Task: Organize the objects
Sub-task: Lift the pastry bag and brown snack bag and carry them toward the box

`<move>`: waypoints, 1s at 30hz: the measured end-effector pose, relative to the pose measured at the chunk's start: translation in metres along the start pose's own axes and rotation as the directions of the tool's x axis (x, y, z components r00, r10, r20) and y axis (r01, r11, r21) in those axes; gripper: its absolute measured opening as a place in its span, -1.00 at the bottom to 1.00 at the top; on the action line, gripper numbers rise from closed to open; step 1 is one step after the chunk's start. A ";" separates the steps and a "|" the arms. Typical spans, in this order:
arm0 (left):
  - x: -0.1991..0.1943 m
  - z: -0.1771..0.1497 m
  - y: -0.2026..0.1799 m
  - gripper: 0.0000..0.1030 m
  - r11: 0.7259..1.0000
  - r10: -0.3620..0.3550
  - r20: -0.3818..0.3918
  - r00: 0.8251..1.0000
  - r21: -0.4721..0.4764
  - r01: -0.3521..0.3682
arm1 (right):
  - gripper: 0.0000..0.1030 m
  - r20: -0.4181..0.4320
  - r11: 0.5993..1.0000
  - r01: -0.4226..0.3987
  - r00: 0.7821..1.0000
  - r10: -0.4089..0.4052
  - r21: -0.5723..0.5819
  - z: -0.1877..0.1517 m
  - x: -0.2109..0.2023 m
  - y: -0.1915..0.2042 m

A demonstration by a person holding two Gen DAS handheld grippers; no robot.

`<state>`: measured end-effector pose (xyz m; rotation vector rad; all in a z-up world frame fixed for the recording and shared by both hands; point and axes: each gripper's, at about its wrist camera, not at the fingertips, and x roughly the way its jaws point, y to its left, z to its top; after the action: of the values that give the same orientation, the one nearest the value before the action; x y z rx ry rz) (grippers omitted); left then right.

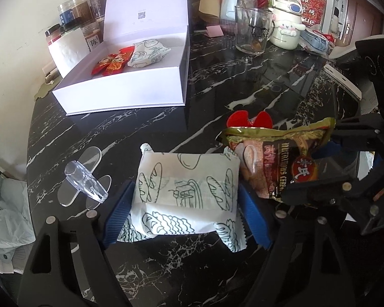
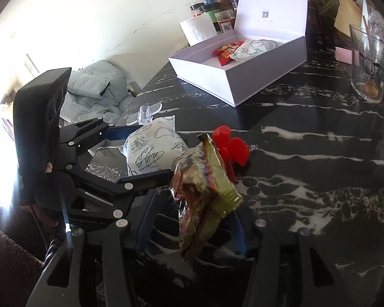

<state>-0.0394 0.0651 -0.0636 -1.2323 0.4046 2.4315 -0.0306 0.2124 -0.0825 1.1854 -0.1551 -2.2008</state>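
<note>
While left hand-held gripper [image 1: 187,204] clamps bread packet [image 1: 187,192] crosswise, right [image 2: 192,220] seems loose round upright snack pkt [image 2: 204,192].

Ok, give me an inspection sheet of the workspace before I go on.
Surface: black marbled table, dry, cluttered at the back.
Job's things: open white box holding red packets and one bread-print packet; second bread-print packet and cereal packet outside it.
Clutter: red clip, clear plastic piece, glass mug, cartoon bottle, jars.
Grippers: left hand-held gripper straddles the second bread-print packet, pressure unclear; right hand-held gripper open, cereal packet loose between its jaws.
Cables: nothing seen.
Surroundings: pale wall, grey bedding beyond the table edge.
</note>
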 end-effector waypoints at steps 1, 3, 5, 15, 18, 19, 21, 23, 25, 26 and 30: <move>0.001 0.000 -0.002 0.60 1.000 0.008 -0.002 1.000 0.010 -0.008 | 0.03 0.006 1.000 0.006 1.000 -0.006 -0.002 0.000 0.001 0.000; 0.005 0.001 -0.005 0.64 0.999 0.021 -0.007 1.000 0.027 -0.020 | 0.03 0.019 1.000 0.016 1.000 -0.016 0.002 -0.001 0.002 -0.001; 0.011 0.000 -0.006 0.66 0.999 0.041 -0.017 0.999 0.032 -0.041 | 0.03 0.024 1.000 0.007 1.000 -0.007 0.011 -0.002 0.004 -0.004; 0.020 -0.003 0.012 0.43 0.995 -0.042 -0.032 0.999 -0.093 0.039 | -0.39 0.031 0.998 -0.024 0.999 0.022 0.050 -0.006 0.007 -0.012; 0.017 -0.004 0.013 0.35 0.992 -0.074 -0.027 0.997 -0.109 0.071 | -0.40 0.032 0.999 -0.019 0.999 0.018 0.041 -0.006 0.006 -0.009; 0.016 -0.003 0.014 0.33 0.989 -0.092 -0.028 0.995 -0.119 0.088 | -0.40 0.033 0.999 -0.019 0.999 0.018 0.037 -0.006 0.005 -0.007; 0.015 -0.002 0.015 0.31 0.984 -0.120 -0.029 0.992 -0.137 0.115 | -0.41 0.038 0.999 -0.016 0.999 0.015 0.033 -0.006 0.004 -0.006; 0.012 -0.002 0.015 0.29 0.985 -0.112 -0.029 0.993 -0.134 0.107 | -0.42 0.043 0.999 -0.011 0.999 0.010 0.030 -0.005 0.001 -0.005; 0.009 -0.001 0.014 0.28 0.987 -0.104 -0.025 0.994 -0.126 0.100 | -0.42 0.051 1.000 -0.008 0.999 0.007 0.030 -0.004 -0.001 -0.003; 0.006 -0.001 0.013 0.28 0.987 -0.103 -0.021 0.994 -0.125 0.100 | -0.42 0.054 1.000 -0.007 0.999 0.005 0.029 -0.003 -0.002 -0.003; -0.002 0.002 0.013 0.28 0.989 -0.088 -0.014 0.996 -0.120 0.086 | -0.42 0.066 1.000 -0.001 0.998 0.001 0.013 -0.001 -0.008 0.002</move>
<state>-0.0452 0.0541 -0.0603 -1.2951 0.2087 2.4016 -0.0253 0.2157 -0.0770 1.1196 -0.1975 -2.2423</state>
